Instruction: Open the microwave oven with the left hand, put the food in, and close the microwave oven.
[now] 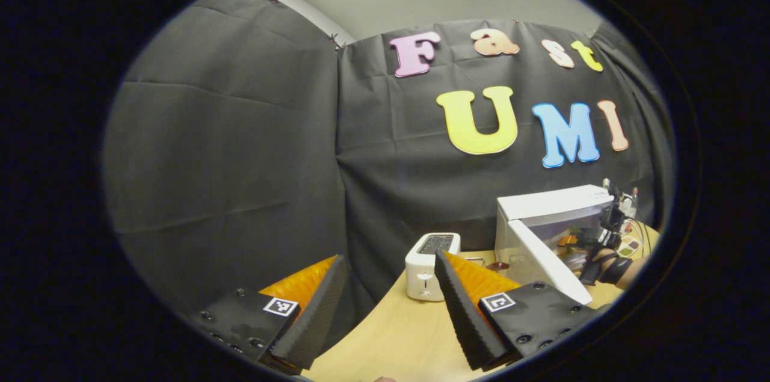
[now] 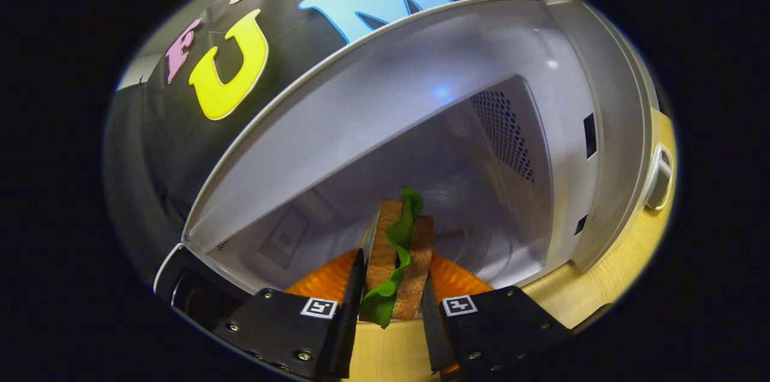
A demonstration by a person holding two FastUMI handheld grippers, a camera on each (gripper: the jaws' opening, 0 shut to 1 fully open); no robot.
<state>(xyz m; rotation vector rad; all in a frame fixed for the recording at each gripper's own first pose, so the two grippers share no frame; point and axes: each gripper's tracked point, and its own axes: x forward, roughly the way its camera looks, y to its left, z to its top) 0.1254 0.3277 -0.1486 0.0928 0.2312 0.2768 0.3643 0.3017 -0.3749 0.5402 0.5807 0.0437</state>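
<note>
Sandwich (image 2: 397, 261), two slices of brown bread with a green leaf between them, stands on edge at the mouth of the open microwave oven (image 2: 613, 129), pinched from both sides by the jaws of the right gripper (image 2: 392, 304). The table (image 2: 385, 346) shows just beneath it, and the pale, bare oven chamber opens beyond, its vent holes on the right-hand wall. Seen from the left gripper view, the left gripper (image 1: 391, 310) hangs over the table's near edge with its jaws spread and nothing between them, a white toaster (image 1: 428, 264) a little farther on and the microwave oven's door (image 1: 544, 261) swung wide at the far side, where a hand (image 1: 607, 261) works at the opening. The step in hand appears to be placing the food. It would go best by carrying the sandwich well past the threshold toward the middle of the chamber floor, lowering it until it rests, then parting the jaws gently so the slices do not topple. The door waits for the left gripper.
</note>
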